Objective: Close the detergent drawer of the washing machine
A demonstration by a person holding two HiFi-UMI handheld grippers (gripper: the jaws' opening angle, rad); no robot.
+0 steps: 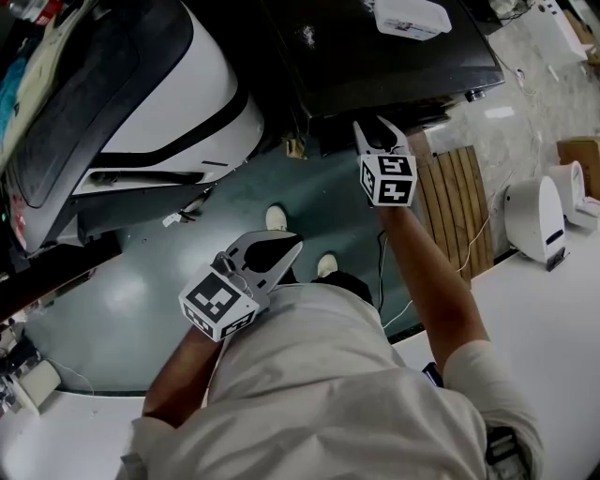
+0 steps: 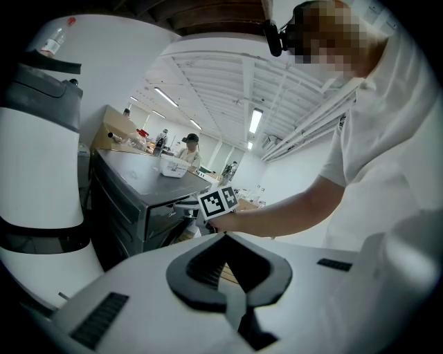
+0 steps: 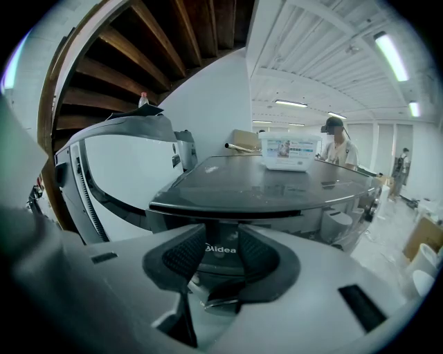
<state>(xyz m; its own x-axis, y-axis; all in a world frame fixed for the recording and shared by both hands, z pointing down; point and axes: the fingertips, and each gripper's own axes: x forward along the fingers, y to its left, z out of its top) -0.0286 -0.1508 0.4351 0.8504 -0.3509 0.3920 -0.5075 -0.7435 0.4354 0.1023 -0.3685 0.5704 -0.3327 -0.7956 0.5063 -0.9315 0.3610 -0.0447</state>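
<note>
The dark grey washing machine (image 1: 375,56) stands ahead of me, top panel (image 3: 263,183) facing up. A front panel with a Midea logo (image 3: 220,247), which looks like the detergent drawer's face, shows in the gap between my right gripper's pads. My right gripper (image 1: 380,131) (image 3: 221,242) is open at the machine's front upper edge; whether it touches I cannot tell. How far the drawer stands out is hidden. My left gripper (image 1: 281,248) (image 2: 225,236) hangs over the floor, fingertips together, holding nothing. From its view the right gripper (image 2: 208,204) sits at the machine's front.
A large white and black machine (image 1: 159,94) stands at the left. A white box (image 1: 411,17) lies on the washer's top. A wooden pallet (image 1: 459,206), a white appliance (image 1: 534,216) and a white tabletop (image 1: 544,309) are at the right. The person's shoes (image 1: 277,217) are on the green floor.
</note>
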